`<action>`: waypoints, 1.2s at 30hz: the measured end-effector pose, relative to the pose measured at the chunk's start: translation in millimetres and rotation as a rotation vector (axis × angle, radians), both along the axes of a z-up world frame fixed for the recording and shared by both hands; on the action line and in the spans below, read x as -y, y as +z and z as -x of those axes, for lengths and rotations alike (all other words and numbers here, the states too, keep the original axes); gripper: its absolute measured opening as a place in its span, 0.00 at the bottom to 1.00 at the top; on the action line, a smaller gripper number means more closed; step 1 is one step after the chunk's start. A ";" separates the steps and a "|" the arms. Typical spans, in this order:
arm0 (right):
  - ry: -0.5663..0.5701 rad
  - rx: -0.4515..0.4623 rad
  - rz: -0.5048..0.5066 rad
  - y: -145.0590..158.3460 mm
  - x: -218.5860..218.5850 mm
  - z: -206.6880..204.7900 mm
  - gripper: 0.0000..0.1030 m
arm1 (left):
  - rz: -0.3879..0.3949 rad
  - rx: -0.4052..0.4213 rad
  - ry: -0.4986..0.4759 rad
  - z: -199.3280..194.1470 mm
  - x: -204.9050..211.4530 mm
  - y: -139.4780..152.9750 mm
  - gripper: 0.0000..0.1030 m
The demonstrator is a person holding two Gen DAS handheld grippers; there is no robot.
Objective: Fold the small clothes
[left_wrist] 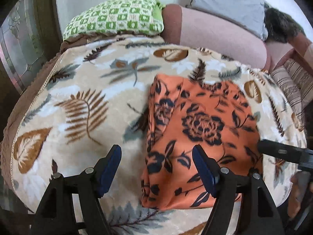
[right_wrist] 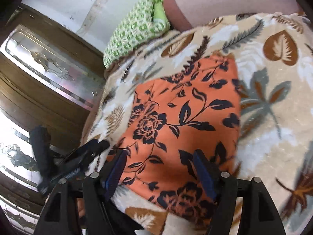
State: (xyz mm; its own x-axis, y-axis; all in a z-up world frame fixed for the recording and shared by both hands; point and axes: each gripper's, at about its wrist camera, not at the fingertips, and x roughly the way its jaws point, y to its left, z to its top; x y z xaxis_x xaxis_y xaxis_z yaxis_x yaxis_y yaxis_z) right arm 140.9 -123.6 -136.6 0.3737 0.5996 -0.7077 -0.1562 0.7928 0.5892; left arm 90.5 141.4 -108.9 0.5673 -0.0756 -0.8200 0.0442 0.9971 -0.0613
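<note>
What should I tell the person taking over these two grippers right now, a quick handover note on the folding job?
Left gripper: open, holding nothing, over the left edge of the orange floral garment.
Right gripper: open, empty, over the garment's near end.
The garment lies on the leaf-print blanket, already folded into a rough rectangle, with a doubled layer along its left side.
Left to do: judge whether one more fold is needed, then flatten it.

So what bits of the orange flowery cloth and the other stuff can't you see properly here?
- Orange cloth, left wrist view: the near right corner sits behind the left gripper finger.
- Orange cloth, right wrist view: the near edge is hidden by the right gripper; how many layers are folded is unclear.
- Green pillow: blurred and partly behind the blanket.
- Dark furry thing, left wrist view: too blurred to identify.
</note>
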 end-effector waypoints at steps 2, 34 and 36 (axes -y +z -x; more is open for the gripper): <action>-0.026 -0.057 -0.032 -23.0 2.5 -8.5 0.74 | -0.034 -0.055 0.001 -1.0 5.8 -15.7 0.73; 0.053 0.033 -0.006 21.9 23.3 -52.3 0.33 | 0.292 -0.115 -0.063 -56.1 22.1 -6.9 0.23; 0.058 0.096 0.021 51.9 35.9 -57.9 0.33 | 0.299 -0.045 -0.082 -55.9 39.5 15.3 0.23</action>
